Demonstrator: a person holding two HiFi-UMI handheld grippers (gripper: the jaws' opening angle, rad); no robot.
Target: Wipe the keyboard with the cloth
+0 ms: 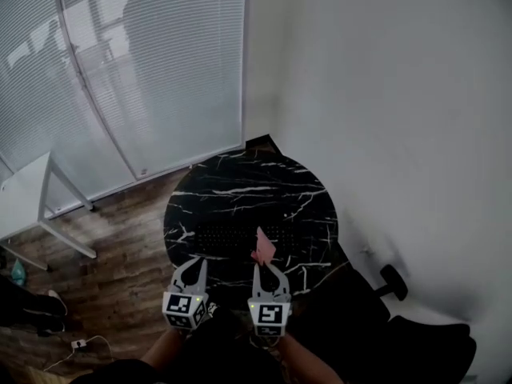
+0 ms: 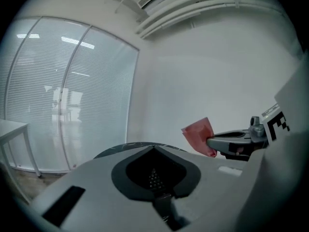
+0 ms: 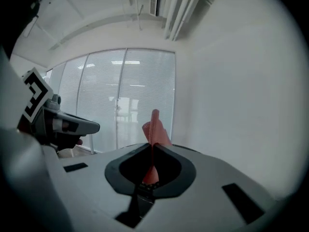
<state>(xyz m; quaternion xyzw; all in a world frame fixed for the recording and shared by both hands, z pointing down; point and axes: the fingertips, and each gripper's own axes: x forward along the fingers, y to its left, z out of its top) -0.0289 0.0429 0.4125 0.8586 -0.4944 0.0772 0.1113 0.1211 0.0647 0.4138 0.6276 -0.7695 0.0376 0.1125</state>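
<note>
A black keyboard (image 1: 228,238) lies across the near half of a round black marble table (image 1: 240,184). My right gripper (image 1: 269,269) hovers over the table's front edge, shut on a pink cloth (image 1: 262,246) that sticks up past its tips above the keyboard. In the right gripper view the cloth (image 3: 154,127) stands pinched upright between the shut jaws (image 3: 152,146). My left gripper (image 1: 192,267) sits beside it to the left, shut on nothing (image 2: 154,149). The left gripper view shows the right gripper (image 2: 236,141) and the cloth (image 2: 199,135) from the side.
A white desk (image 1: 32,194) stands at the left by the blinds-covered window (image 1: 144,70). A black chair (image 1: 400,326) is at the lower right, with a white wall (image 1: 400,118) behind the table. Cables (image 1: 80,344) lie on the wooden floor.
</note>
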